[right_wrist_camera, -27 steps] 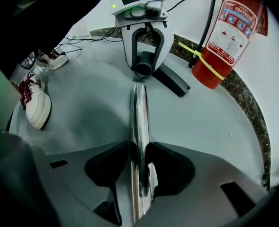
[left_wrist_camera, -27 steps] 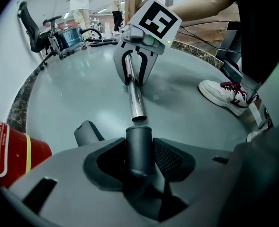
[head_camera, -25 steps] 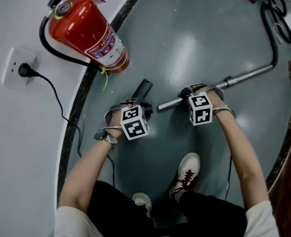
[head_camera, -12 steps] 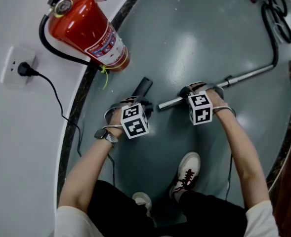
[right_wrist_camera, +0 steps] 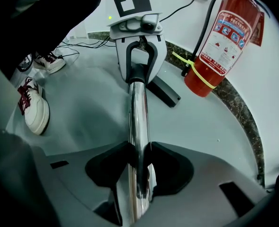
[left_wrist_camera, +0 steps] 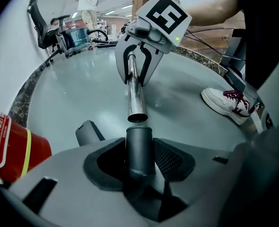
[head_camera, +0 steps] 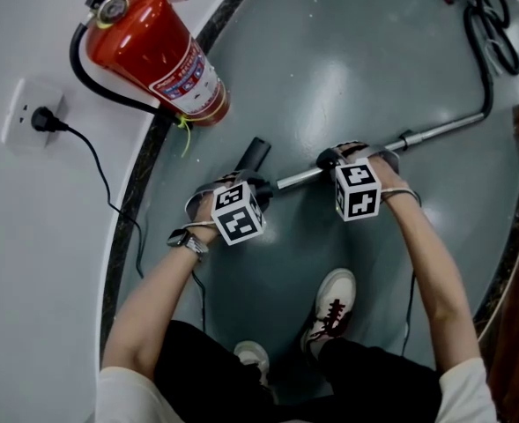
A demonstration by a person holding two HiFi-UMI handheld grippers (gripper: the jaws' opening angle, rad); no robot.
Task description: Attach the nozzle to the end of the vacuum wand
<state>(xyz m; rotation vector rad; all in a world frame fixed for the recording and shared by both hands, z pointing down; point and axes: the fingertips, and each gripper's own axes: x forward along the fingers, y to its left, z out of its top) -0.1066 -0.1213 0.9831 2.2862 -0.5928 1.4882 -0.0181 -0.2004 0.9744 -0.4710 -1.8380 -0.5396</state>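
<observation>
Grey floor [head_camera: 347, 77], bounded at the left by a curved dark kerb [head_camera: 144, 183]. A red extinguisher [head_camera: 153, 47] lies against the kerb.

The wand [head_camera: 444, 129], a long chrome tube, runs from upper right down toward the centre, and is raised off the floor at its free end. The right gripper [head_camera: 329, 159] is clamped around the wand a little back from that end. In the right gripper view the tube [right_wrist_camera: 138, 117] passes straight between the two pads, both pressing on it.

The left gripper [head_camera: 257, 185] holds the nozzle [head_camera: 255, 155], with its jaws closed on the dark round collar [left_wrist_camera: 139, 150]. The nozzle's flat tip points up and left, past the jaws.

The wand's open end [left_wrist_camera: 138, 117] sits in line with the collar and just short of its mouth, not yet inside.
</observation>
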